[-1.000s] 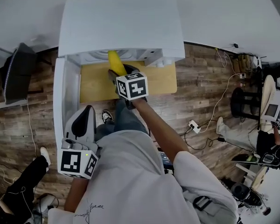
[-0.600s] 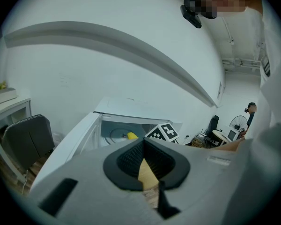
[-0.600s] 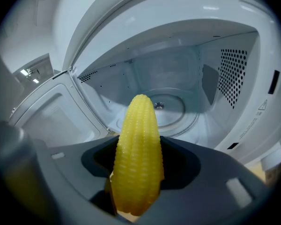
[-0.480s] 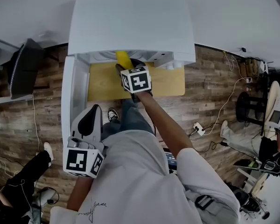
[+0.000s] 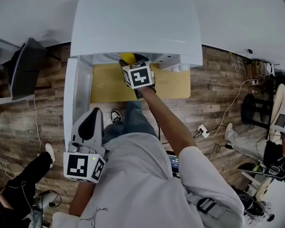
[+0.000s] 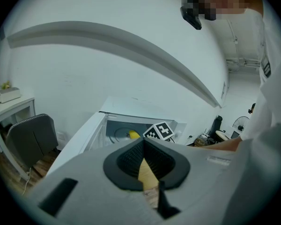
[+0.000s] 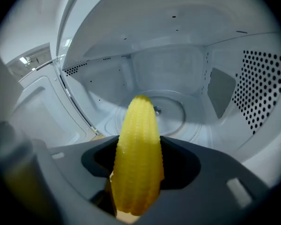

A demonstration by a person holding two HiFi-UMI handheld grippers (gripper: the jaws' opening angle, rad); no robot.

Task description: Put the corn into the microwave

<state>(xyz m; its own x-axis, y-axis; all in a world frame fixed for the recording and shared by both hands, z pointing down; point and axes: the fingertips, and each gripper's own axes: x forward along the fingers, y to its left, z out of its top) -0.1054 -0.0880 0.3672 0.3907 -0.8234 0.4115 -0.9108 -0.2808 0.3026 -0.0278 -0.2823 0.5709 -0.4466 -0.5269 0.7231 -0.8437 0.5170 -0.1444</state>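
The right gripper (image 5: 133,64) has its fingers pinching the thick lower half of the corn (image 7: 138,158), whose tapered tip points into the open microwave (image 5: 133,27) at the counter's (image 5: 173,84) far edge. The corn hangs above the glass turntable (image 7: 171,111) and does not rest on it. It looks light and stiff, its ridged kernels give the fingers purchase, and the round, tapering body would likely roll once set down. The wide end is the better place to take hold. The left gripper (image 5: 90,120), fingers pressed together on nothing, hangs beside the open door (image 5: 72,99).
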